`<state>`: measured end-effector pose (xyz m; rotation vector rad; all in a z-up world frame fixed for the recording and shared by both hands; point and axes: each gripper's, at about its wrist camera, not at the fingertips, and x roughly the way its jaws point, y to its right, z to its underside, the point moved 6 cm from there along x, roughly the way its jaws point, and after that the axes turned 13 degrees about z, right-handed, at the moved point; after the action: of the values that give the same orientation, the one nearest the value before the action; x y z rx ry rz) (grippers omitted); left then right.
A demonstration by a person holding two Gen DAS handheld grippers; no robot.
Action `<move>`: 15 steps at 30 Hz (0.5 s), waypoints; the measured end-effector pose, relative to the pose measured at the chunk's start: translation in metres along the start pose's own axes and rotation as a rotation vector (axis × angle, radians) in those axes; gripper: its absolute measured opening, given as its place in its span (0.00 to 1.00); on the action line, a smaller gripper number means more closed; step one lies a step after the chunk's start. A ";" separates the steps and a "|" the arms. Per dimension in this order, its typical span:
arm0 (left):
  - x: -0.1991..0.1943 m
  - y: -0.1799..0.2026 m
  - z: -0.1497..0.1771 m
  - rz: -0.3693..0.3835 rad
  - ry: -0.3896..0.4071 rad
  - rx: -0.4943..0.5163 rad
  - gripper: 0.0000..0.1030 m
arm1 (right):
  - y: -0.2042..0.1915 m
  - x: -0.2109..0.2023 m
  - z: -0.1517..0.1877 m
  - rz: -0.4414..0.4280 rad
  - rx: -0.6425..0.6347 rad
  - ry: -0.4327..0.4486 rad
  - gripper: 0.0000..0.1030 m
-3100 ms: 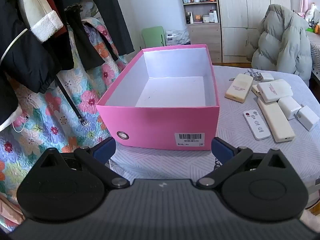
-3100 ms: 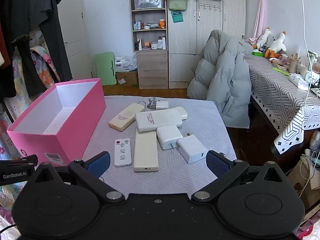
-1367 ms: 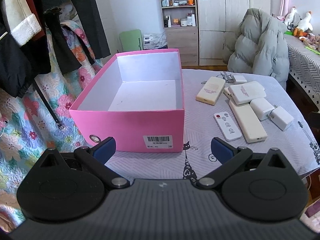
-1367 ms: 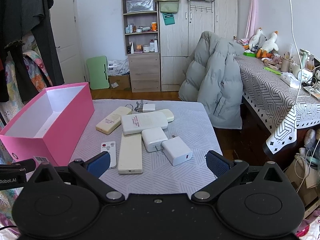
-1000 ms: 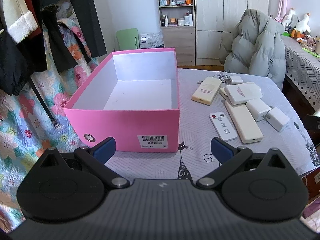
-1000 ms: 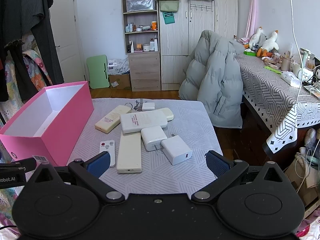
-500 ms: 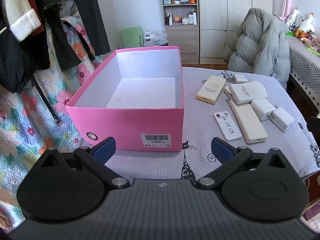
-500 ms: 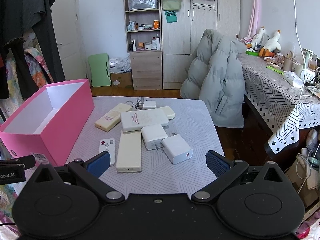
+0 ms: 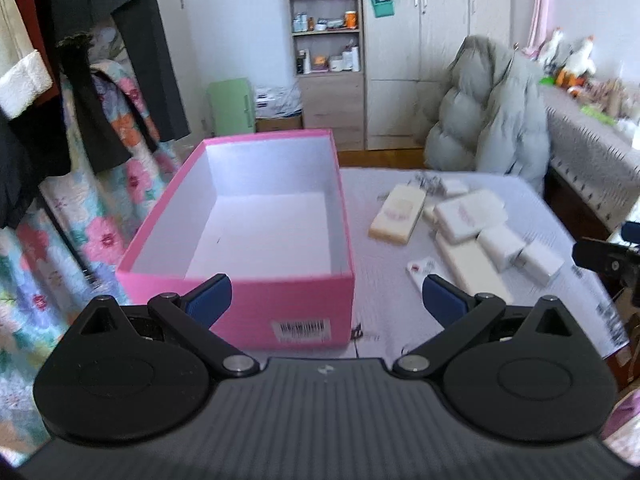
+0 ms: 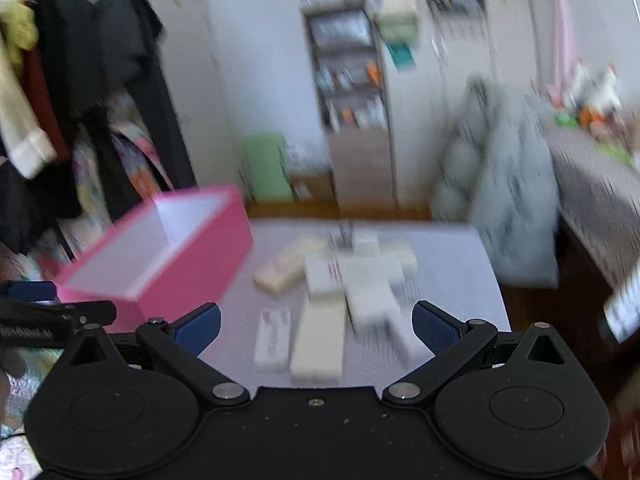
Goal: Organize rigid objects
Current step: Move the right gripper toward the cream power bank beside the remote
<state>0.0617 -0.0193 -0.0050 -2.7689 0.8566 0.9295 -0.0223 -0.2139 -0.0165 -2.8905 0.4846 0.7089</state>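
**Right gripper nearer the devices; box empty**

The pink box (image 9: 256,236) stands empty on the tabletop (image 9: 384,312), directly ahead of the left gripper (image 9: 324,294). The cluster of white devices (image 10: 340,280) lies to the box's right, ahead of the right gripper (image 10: 316,326). The long power bank (image 10: 318,340), lengthwise toward that gripper, lies between its fingers. Both grippers' fingers are spread wide, holding nothing.

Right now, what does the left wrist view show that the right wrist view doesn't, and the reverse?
Only the left wrist view shows the barcode label on the pink box and the box's bare white floor. Only the right wrist view, badly blurred, shows the long cream slab entire. Both show the box, the pale devices on the table, and an open, unloaded gripper: left gripper, right gripper.
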 end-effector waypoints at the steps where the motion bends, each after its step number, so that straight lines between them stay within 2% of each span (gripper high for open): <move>1: -0.001 -0.005 -0.006 0.000 0.000 0.007 1.00 | -0.001 0.001 -0.005 -0.034 -0.017 0.045 1.00; 3: -0.002 -0.015 -0.017 -0.035 0.003 0.054 1.00 | -0.002 0.008 -0.011 -0.059 -0.045 0.059 1.00; 6: 0.002 -0.037 -0.031 -0.113 -0.008 0.095 1.00 | -0.003 0.030 -0.021 -0.032 -0.098 0.038 1.00; 9: 0.012 -0.069 -0.040 -0.154 -0.050 0.069 0.98 | -0.009 0.049 -0.026 -0.007 -0.170 0.019 1.00; 15: 0.033 -0.130 -0.049 -0.233 -0.108 -0.010 0.97 | -0.024 0.092 -0.027 -0.013 -0.275 -0.063 1.00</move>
<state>0.1796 0.0604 0.0049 -2.7213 0.5016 1.0301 0.0745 -0.2216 -0.0350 -3.1069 0.3881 0.9296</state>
